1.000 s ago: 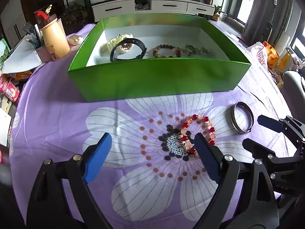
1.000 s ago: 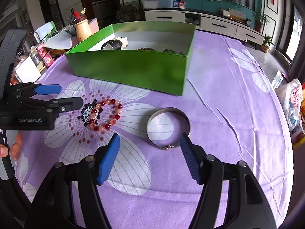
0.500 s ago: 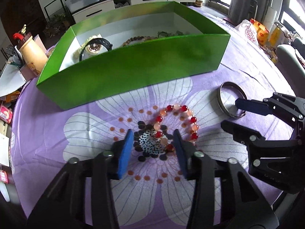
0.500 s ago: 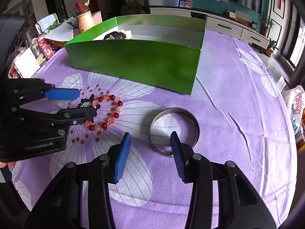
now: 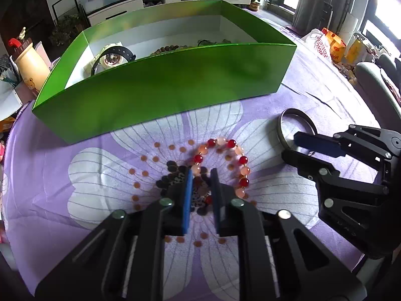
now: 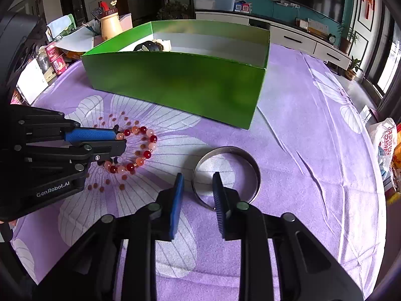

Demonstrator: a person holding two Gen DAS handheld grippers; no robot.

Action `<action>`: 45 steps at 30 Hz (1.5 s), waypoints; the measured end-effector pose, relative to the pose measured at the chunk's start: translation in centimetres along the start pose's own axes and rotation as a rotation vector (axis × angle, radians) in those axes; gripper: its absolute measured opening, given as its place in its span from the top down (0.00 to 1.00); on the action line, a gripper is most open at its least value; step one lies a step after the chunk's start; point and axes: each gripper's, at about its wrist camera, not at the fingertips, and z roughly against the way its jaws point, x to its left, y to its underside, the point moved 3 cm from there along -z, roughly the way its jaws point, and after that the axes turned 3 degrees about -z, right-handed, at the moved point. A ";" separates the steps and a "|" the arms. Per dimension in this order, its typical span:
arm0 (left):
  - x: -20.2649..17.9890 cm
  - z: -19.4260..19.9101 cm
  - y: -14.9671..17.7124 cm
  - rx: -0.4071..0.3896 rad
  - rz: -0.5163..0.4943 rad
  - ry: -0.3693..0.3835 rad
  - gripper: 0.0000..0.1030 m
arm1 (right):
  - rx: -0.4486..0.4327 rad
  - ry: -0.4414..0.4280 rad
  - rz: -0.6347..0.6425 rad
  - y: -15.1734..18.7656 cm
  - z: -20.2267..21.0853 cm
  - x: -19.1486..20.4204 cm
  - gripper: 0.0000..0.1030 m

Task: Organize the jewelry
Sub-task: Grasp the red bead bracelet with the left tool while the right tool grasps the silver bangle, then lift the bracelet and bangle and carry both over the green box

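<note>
Left wrist view: my left claw (image 5: 201,175) is closing, its blue pads straddling one side of the round-beaded bracelet (image 5: 225,165) on the purple floral worktop (image 5: 75,175).

Right wrist view: my right claw (image 6: 198,183) is closing around the near rim of the smooth metal bangle (image 6: 226,173), before the glossy green box (image 6: 180,82).

Both views are evenly lit by daylight, which is admitted through windows (image 5: 373,25) at about two o'clock in the left wrist view and three o'clock in the right wrist view; there the panes are blown out to white. Soft shadows are cast on the purple tablecloth (image 6: 300,125) beneath the green box (image 6: 180,80). Straight edges are bowed by strong fisheye distortion, and the corners are darkened. The centre is rendered sharply; slight blur is seen toward the rims.
</note>
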 end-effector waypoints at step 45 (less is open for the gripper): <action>3.8 8.8 0.0 -0.158 0.117 0.034 0.93 | -0.157 -0.164 -0.139 -2.5 7.5 0.8 0.98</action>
